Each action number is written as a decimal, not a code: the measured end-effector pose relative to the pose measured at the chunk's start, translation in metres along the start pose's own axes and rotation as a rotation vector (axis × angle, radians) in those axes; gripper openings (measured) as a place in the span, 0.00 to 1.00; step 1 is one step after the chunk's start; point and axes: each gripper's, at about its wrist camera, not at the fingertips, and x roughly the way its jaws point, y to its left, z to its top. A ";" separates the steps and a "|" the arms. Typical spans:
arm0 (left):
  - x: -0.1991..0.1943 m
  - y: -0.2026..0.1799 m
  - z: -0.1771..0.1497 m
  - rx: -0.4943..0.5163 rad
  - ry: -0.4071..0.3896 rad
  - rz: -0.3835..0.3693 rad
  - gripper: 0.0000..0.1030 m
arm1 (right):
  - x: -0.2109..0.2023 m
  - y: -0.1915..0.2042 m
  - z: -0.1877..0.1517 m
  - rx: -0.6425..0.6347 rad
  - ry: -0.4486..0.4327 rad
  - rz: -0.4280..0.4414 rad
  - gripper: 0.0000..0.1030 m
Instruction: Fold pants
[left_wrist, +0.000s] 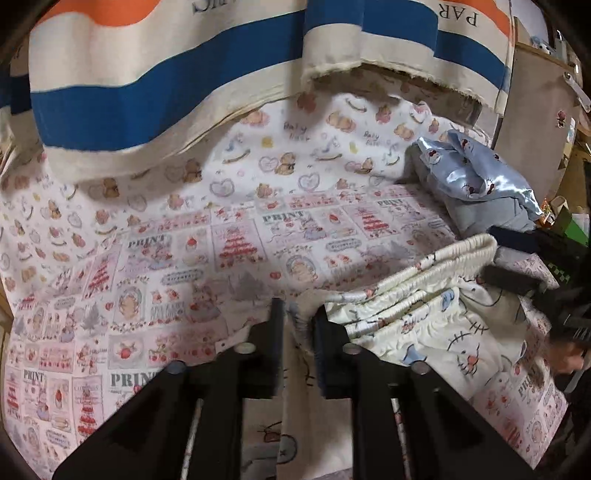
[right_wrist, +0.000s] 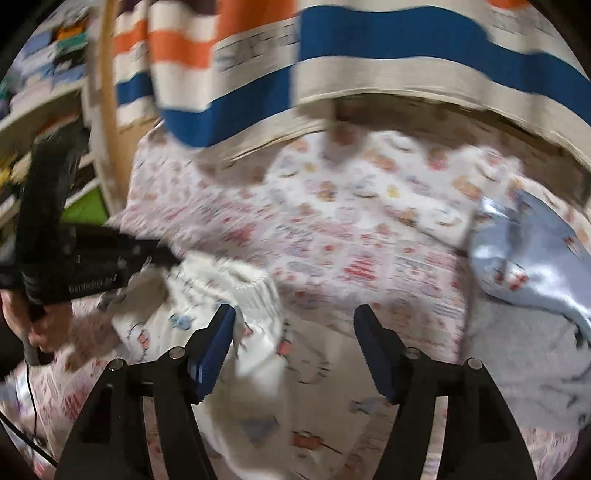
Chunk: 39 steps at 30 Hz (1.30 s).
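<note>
A: Where are the pants (left_wrist: 424, 332)?
B: Bunched on the printed sheet (left_wrist: 184, 258), elastic waistband (left_wrist: 443, 254) stacked in layers, just right of the left gripper (left_wrist: 299, 310).
A: Left jaws?
B: Nearly together, a tuft of the pale cloth in the narrow gap; clamped or loose, cannot tell.
A: And the right gripper (right_wrist: 295, 312)?
B: Jaws wide apart, clamped on nothing, above the pants. Blurred view. Blue satin garment (left_wrist: 476, 173) well apart, at the far right.
</note>
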 end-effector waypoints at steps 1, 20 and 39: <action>-0.005 0.002 -0.001 -0.004 -0.013 0.001 0.37 | -0.007 -0.006 -0.001 0.022 -0.009 0.009 0.66; -0.058 0.018 -0.056 0.062 -0.006 -0.070 0.00 | -0.030 -0.006 -0.047 0.042 0.019 0.019 0.03; -0.058 0.019 -0.063 0.115 -0.033 -0.020 0.14 | -0.057 0.007 -0.048 -0.033 -0.070 0.105 0.50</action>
